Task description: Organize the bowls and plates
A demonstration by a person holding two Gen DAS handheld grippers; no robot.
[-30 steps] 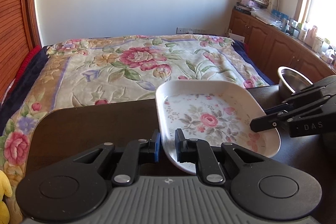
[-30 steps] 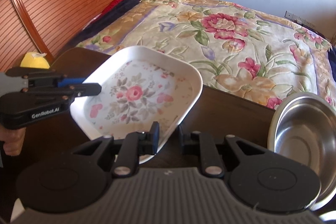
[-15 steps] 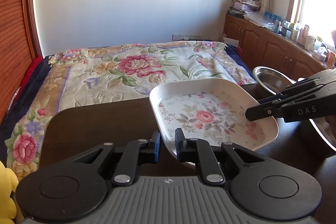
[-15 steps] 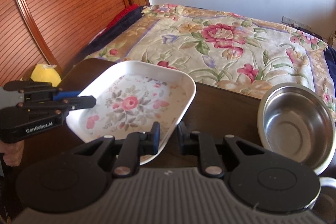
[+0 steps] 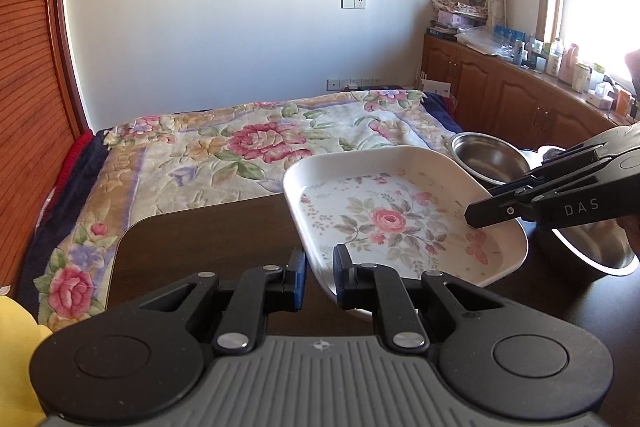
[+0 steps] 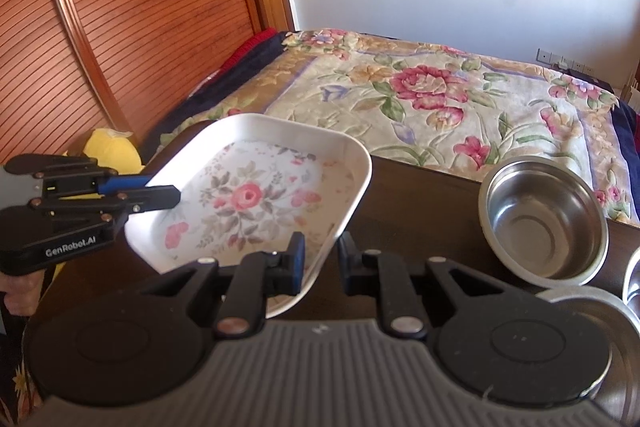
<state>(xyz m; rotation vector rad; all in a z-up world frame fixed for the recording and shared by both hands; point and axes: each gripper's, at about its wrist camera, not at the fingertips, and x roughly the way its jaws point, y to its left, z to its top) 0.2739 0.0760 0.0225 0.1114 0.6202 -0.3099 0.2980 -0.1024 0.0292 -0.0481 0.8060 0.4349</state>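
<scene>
A white square plate with a rose print (image 5: 400, 219) (image 6: 256, 203) is held above the dark table, tilted a little. My left gripper (image 5: 320, 277) is shut on its near left rim. My right gripper (image 6: 322, 261) is shut on its opposite rim. Each gripper also shows in the other's view, the right one (image 5: 560, 195) and the left one (image 6: 92, 195). A steel bowl (image 6: 544, 223) (image 5: 488, 157) stands on the table to the right of the plate.
The dark wooden table (image 5: 208, 247) ends at a bed with a floral blanket (image 5: 240, 155). More steel bowls sit at the right edge (image 6: 600, 311) (image 5: 600, 247). A yellow soft toy (image 6: 112, 151) lies at the left. Wooden cabinets (image 5: 520, 99) line the right wall.
Both grippers have lifted the plate higher and drawn back from the bed. The views now look more level, and the steel bowl shows farther from the plate.
</scene>
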